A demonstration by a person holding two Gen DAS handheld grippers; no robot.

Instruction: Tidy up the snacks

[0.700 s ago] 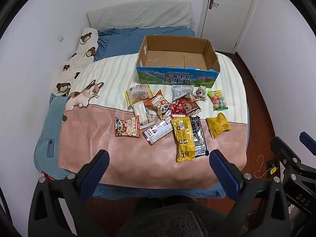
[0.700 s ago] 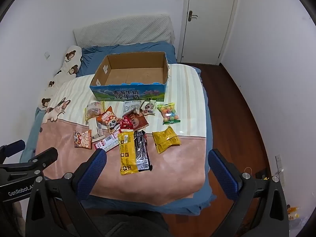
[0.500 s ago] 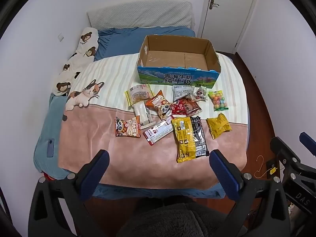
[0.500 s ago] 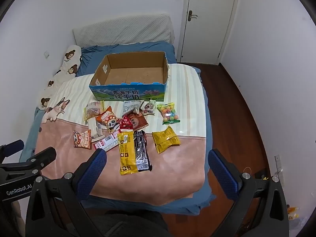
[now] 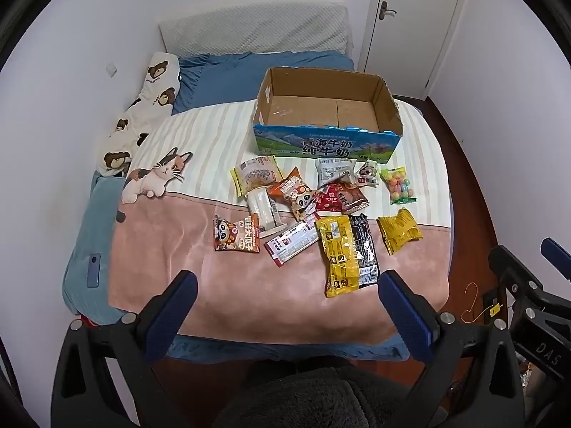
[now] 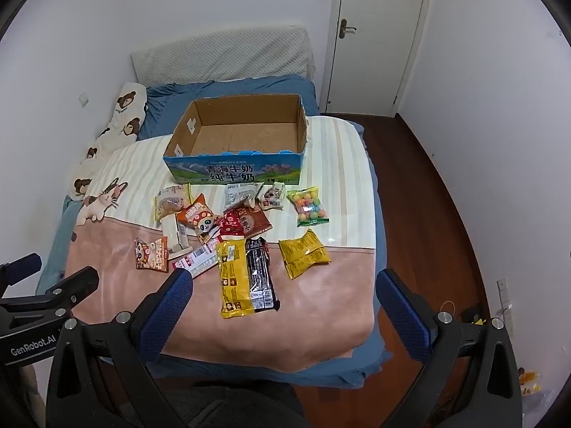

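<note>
The pink and cream striped blanket [image 5: 228, 285] covers the bed and carries everything the task needs. Toward the far end sits the open brown cardboard box with a blue printed front [image 5: 326, 144], its floor bare, so by my judgement no snack has gone in yet and the step in hand is the first pick.

Just in front of the box the packets lie in a loose, partly overlapping cluster. Nearest the grippers is the long yellow and black twin pack [image 6: 246, 274], resting flat, its top end touching the red packets above it. To its right, lying apart from the rest, is the crumpled yellow foil pouch [image 6: 303, 253], and beyond that the clear bag of coloured candy balls [image 6: 308, 207], also on its own.

The left gripper [image 5: 285, 306] and the right gripper [image 6: 283, 303] both hang over the near edge of the bed with jaws spread wide, holding nothing.

To do this well, start with the isolated pieces on the right, since a pinch there will not drag neighbours. Come down steeply, close on a crimped seam, and lift clear before swinging over the box wall
</note>
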